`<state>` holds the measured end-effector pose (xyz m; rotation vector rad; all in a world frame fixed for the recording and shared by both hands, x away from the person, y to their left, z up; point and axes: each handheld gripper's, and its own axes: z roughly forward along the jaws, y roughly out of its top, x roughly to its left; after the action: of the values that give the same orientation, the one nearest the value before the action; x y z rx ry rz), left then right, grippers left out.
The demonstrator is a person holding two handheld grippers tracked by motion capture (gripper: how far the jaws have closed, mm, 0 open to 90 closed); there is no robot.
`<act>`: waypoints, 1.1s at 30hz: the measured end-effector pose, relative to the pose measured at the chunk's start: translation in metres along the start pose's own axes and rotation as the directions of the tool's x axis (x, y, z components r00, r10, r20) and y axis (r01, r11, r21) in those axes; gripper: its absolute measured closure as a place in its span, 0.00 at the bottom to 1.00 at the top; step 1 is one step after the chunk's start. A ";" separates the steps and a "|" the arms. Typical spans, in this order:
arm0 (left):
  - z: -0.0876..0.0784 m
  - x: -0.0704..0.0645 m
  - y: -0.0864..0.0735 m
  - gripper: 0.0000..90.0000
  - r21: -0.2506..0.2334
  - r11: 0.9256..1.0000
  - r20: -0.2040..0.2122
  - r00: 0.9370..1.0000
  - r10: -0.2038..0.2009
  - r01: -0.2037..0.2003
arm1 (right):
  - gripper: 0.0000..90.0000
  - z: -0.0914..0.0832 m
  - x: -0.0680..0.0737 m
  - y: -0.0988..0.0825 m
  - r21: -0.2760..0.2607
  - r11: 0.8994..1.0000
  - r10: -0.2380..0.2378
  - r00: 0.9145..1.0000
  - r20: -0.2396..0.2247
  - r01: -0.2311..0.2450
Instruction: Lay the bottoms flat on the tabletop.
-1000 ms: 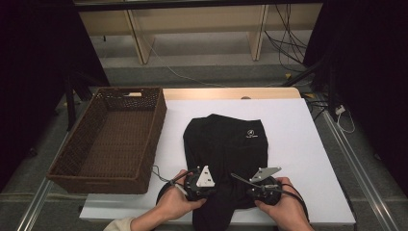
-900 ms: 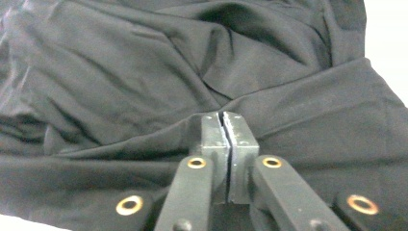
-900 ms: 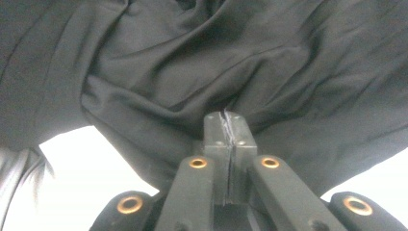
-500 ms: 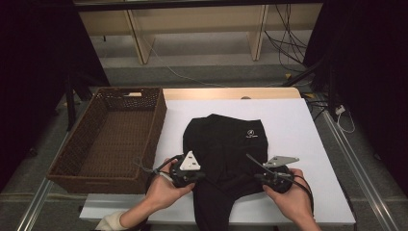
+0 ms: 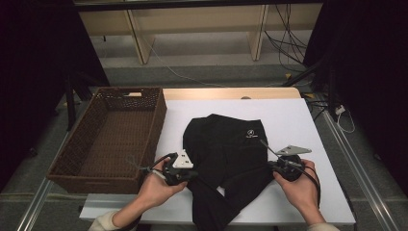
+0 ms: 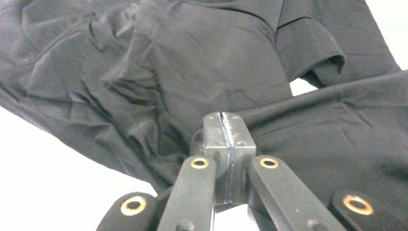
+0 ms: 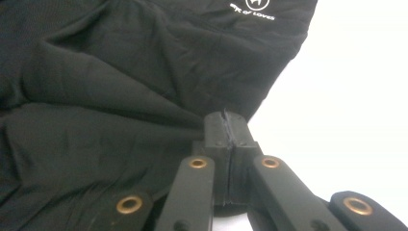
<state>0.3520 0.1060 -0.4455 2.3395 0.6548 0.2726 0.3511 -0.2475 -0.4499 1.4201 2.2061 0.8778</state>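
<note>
In the left gripper view the left gripper (image 6: 225, 126) has its two pads pressed flat together, pinching a fold of the black garment (image 6: 192, 72) whose cloth runs taut off toward three o'clock from the jaw tips. In the right gripper view the right gripper (image 7: 226, 126) likewise has its pads pressed together at the garment's edge, nipping the cloth that spreads away toward nine and ten o'clock, while bare white table lies from one to four o'clock.

From the high view, the left gripper (image 5: 185, 172) sits at the garment's seven o'clock edge, its grey plate up, jaws pointing toward three o'clock. The left hand (image 5: 156, 185) wraps the gripper body from below, with the forearm entering from the bottom edge at about seven o'clock. The right gripper (image 5: 276, 166) sits at the garment's four o'clock edge, jaws pointing toward nine o'clock, and the right hand (image 5: 300, 185) cups it from five o'clock.

The black garment (image 5: 226, 154) lies crumpled on the middle of the white table (image 5: 308, 120), a small white logo near its one o'clock corner, a tail of cloth hanging toward six o'clock. A brown wicker basket (image 5: 159, 113) stands just beside the table, at nine o'clock from the garment.
</note>
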 end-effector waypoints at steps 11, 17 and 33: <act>0.002 -0.003 -0.005 0.87 0.008 0.999 0.019 0.998 0.054 -0.054 | 0.72 -0.008 0.054 -0.014 0.059 0.970 -0.207 0.930 -0.302 0.235; 0.005 -0.026 0.003 0.74 -0.070 0.988 0.158 0.976 0.151 -0.141 | 0.69 0.005 0.077 -0.024 0.184 0.929 -0.238 0.898 -0.369 0.322; 0.023 -0.041 -0.010 0.93 0.146 0.965 0.254 0.951 0.179 -0.220 | 0.99 0.005 0.082 -0.024 0.195 0.925 -0.233 0.894 -0.382 0.325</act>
<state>0.3213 0.0778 -0.4701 2.5569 0.3345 0.0217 0.3031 -0.1793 -0.4681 1.0587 2.7972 0.8179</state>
